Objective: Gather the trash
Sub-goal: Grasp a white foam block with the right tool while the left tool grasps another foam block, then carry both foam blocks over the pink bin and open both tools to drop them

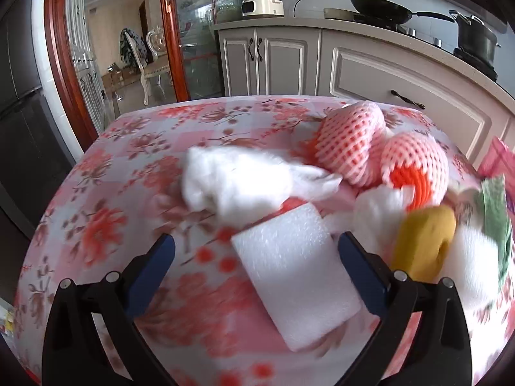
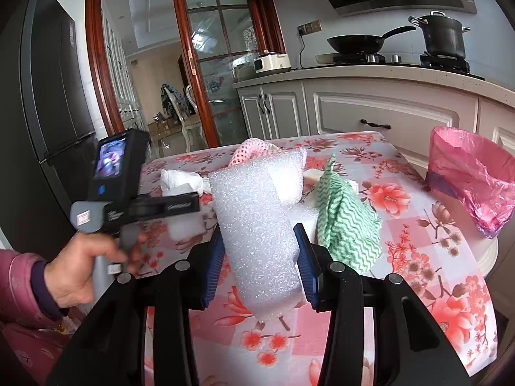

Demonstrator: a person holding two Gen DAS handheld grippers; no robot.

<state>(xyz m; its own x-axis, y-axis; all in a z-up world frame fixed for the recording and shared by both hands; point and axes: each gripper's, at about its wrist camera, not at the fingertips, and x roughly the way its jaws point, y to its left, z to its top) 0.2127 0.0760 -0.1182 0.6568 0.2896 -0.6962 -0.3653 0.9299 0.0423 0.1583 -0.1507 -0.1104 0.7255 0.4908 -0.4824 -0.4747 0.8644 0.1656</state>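
Observation:
My right gripper [image 2: 260, 247] is shut on a white foam sheet [image 2: 257, 218] and holds it upright above the floral table [image 2: 418, 257]. My left gripper [image 1: 256, 251] is open, its jaws wide on either side of a flat white foam block [image 1: 296, 276] lying on the table. Beyond it lie crumpled white tissue [image 1: 238, 180], two pink foam fruit nets [image 1: 351, 141], an orange piece [image 1: 415, 186], a yellow sponge [image 1: 425, 244] and a green wavy cloth [image 2: 344, 222]. A bin lined with a pink bag [image 2: 473, 173] stands at the table's right edge.
Kitchen cabinets [image 2: 386, 115] with a wok [image 2: 357, 43] and a pot [image 2: 444, 35] on the stove stand behind the table. A dark fridge [image 2: 54, 96] is on the left. The person's left hand [image 2: 87, 270] holds the other gripper's handle.

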